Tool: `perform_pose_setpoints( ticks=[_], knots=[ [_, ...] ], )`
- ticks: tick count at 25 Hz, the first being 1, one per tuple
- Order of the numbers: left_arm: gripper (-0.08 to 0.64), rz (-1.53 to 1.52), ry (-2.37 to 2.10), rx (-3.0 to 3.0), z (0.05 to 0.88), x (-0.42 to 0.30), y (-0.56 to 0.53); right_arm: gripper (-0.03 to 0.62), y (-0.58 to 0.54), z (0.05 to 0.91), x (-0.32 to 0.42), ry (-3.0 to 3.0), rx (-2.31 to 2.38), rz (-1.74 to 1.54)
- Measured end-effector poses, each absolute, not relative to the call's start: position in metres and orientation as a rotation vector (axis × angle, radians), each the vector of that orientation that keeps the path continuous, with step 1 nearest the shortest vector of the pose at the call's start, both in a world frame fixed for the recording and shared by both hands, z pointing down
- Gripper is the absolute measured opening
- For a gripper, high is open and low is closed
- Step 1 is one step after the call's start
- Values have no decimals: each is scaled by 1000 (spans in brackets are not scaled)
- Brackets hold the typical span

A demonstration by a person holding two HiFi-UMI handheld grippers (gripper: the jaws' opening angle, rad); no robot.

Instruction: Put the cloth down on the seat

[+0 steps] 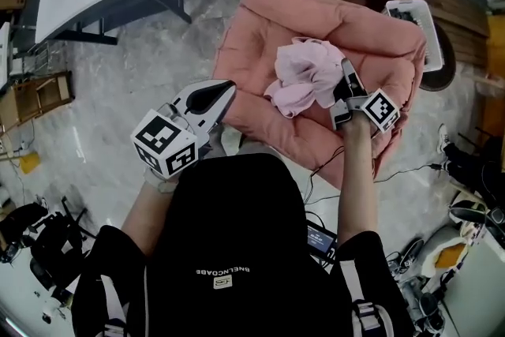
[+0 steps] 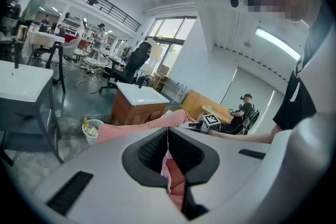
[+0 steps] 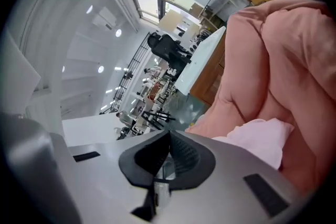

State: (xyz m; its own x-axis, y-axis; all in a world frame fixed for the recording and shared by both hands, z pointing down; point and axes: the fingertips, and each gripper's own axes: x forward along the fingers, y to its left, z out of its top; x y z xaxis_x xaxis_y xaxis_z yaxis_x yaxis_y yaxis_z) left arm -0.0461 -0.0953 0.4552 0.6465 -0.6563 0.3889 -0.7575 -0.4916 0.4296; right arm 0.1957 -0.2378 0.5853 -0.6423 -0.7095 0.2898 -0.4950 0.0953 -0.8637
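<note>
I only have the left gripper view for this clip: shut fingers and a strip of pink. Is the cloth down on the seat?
Observer: Yes. The head view shows the pale pink cloth lying crumpled on the pink seat.
Reviewer: Is the right gripper holding it?
Observer: No. Its own view shows it shut with nothing in it, the cloth beside it.
Reviewer: Where's my left gripper?
Observer: At the seat's left edge, apart from the cloth.

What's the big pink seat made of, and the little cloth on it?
The seat looks like padded fabric, matte salmon pink: puffy with stitched seams. The cloth seems thin, soft fabric, paler pink: it crumples into loose folds. The fibre can't be told.
</note>
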Motion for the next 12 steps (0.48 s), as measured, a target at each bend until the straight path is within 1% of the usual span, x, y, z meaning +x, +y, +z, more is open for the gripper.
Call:
perform_pose_setpoints(
  ticks=[12],
  knots=[
    [15, 229, -1173, 2162, 496, -58, -68, 25, -218, 722, 188, 2197, -1350, -1847]
  ],
)
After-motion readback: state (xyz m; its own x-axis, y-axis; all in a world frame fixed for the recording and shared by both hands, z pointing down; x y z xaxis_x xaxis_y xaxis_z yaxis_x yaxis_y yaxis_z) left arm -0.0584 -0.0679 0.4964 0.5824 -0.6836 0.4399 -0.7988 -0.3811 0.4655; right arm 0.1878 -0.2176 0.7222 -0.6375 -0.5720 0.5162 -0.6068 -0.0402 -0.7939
